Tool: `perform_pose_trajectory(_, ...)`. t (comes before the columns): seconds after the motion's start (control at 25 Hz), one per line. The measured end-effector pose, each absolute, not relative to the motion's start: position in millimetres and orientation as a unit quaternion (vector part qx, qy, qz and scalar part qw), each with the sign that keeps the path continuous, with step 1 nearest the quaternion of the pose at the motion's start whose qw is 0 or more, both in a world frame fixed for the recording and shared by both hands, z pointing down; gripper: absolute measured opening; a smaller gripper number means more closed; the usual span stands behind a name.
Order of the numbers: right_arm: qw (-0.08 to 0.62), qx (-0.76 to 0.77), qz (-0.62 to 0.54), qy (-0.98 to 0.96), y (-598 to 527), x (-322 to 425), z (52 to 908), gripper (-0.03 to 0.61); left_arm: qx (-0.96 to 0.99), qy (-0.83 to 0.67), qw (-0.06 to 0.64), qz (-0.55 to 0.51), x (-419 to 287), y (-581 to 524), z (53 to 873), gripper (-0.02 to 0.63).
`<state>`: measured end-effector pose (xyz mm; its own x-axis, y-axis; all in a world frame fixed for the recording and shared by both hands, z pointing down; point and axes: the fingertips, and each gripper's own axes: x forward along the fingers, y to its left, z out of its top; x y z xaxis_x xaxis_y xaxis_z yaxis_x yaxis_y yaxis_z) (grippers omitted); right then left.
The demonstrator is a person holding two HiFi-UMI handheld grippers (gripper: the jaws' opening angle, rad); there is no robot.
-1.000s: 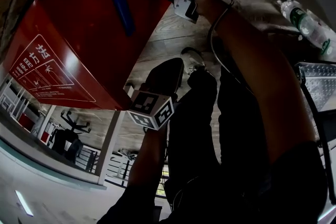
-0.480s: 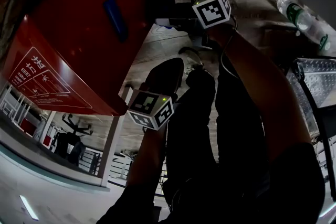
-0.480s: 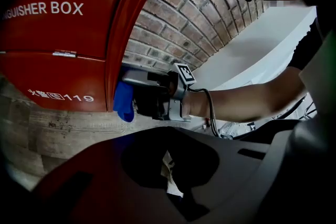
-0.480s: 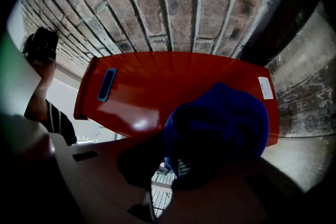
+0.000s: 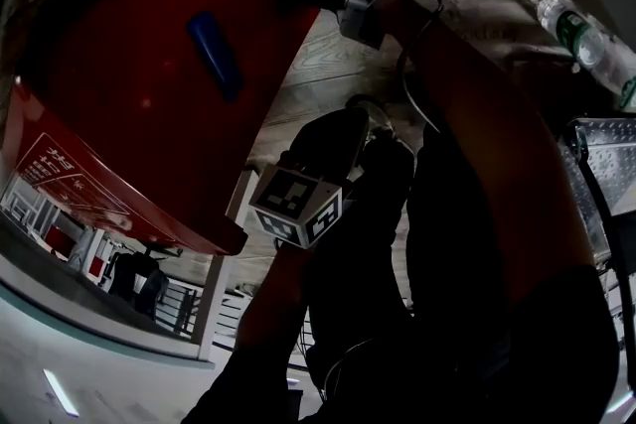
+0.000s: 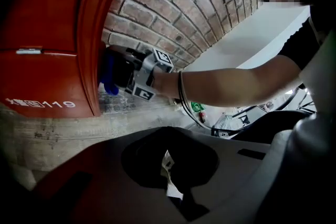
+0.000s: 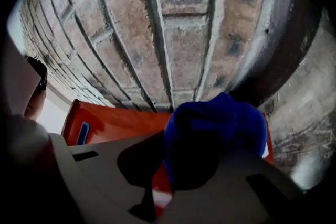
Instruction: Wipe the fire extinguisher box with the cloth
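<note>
The red fire extinguisher box (image 5: 129, 94) fills the left of the head view, with a blue handle (image 5: 214, 50) on its face. My right gripper (image 5: 343, 0) is at the box's upper right edge, next to the brick wall. It is shut on a bunched blue cloth (image 7: 220, 123), which lies against the box's red side (image 7: 115, 123). In the left gripper view the cloth (image 6: 108, 73) touches the box's edge (image 6: 89, 50). My left gripper (image 5: 323, 149) hangs lower, apart from the box, its jaws (image 6: 168, 165) shut on nothing.
A brick wall (image 7: 173, 23) stands right behind the box. A plastic water bottle (image 5: 586, 40) lies on the wood-plank floor at the right, near a metal tread plate (image 5: 606, 164). The person's dark legs fill the middle.
My right gripper with the cloth dipped along the box's right edge, then came back up near the top corner. The left gripper has barely moved.
</note>
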<state>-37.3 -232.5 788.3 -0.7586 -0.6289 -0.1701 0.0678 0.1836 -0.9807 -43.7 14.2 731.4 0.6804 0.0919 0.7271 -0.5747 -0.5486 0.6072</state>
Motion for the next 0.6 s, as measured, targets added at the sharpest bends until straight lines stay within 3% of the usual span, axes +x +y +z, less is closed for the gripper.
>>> perform_pose_trajectory(0.32, 0.358, -0.235, -0.593, 0.682, -281, -20, 776, 0.041, 0.790, -0.148, 0.450, 0.389, -54, 20, 737, -0.005)
perform_pose_trajectory(0.6, 0.316, -0.211, -0.654, 0.654, -203, -50, 805, 0.041, 0.788, -0.146, 0.447, 0.398, -60, 16, 745, -0.005)
